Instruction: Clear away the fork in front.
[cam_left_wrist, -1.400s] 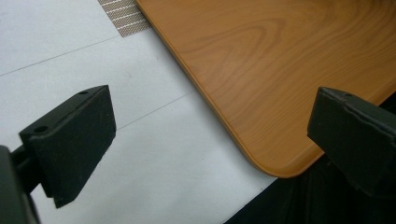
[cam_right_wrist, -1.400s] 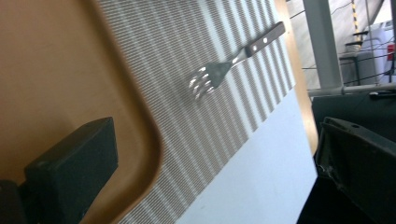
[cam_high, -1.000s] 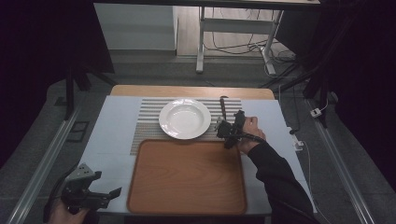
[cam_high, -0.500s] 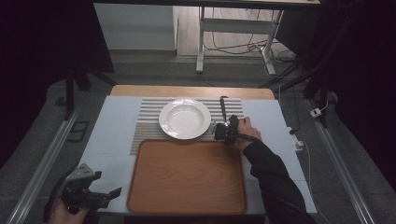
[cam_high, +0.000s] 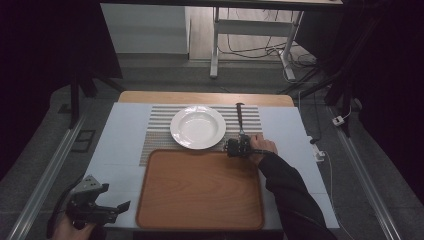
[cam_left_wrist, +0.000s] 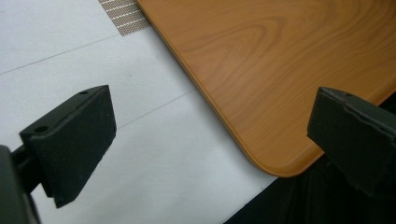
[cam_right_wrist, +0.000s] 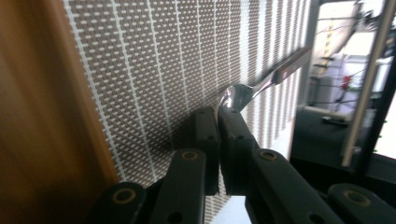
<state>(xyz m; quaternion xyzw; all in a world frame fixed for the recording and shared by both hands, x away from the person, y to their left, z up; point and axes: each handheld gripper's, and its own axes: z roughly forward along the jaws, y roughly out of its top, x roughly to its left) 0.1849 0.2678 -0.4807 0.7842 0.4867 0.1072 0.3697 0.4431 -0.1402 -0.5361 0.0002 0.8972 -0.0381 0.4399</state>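
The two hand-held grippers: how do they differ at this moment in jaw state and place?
The left hand-held gripper has its jaws wide apart with nothing between them; the right hand-held gripper has just been closing, and its jaws are shut on the metal utensil. The left one hangs off the near left corner of the wooden tray; the right one is low over the striped placemat, beside the white plate. Both have black jaws.

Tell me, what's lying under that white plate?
The white plate sits on a striped woven placemat, which lies on the pale table. A utensil rests on the mat beside it. Whatever is directly beneath the plate is covered.
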